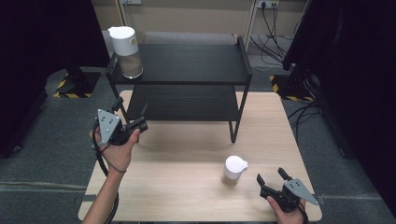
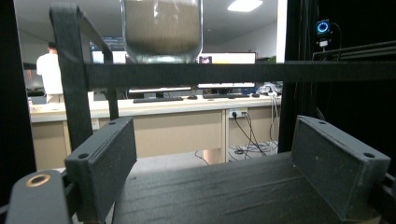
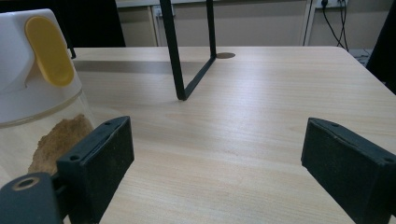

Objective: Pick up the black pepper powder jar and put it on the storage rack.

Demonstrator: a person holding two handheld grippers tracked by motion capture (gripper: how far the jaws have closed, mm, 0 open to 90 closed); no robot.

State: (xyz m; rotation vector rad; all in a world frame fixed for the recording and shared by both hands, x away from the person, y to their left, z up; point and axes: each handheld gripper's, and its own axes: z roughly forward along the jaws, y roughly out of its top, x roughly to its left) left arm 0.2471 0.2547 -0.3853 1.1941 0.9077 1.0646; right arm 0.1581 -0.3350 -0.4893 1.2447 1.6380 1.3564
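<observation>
your right gripper (image 1: 272, 179) sits jaws apart, the jar (image 1: 233, 170) at its ten o'clock — smooth, likely slippery; grip below the lid. left gripper (image 1: 139, 122) also gapes.

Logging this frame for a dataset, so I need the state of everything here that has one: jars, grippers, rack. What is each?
Large jar: upright on the rack's top shelf, lid on, partly filled with brown powder.
Small jar: upright on the table, white lid on, free of both grippers.
Left gripper: open, empty, facing the rack.
Right gripper: open, empty, beside the small jar.
Rack: standing, lower shelf bare.
</observation>
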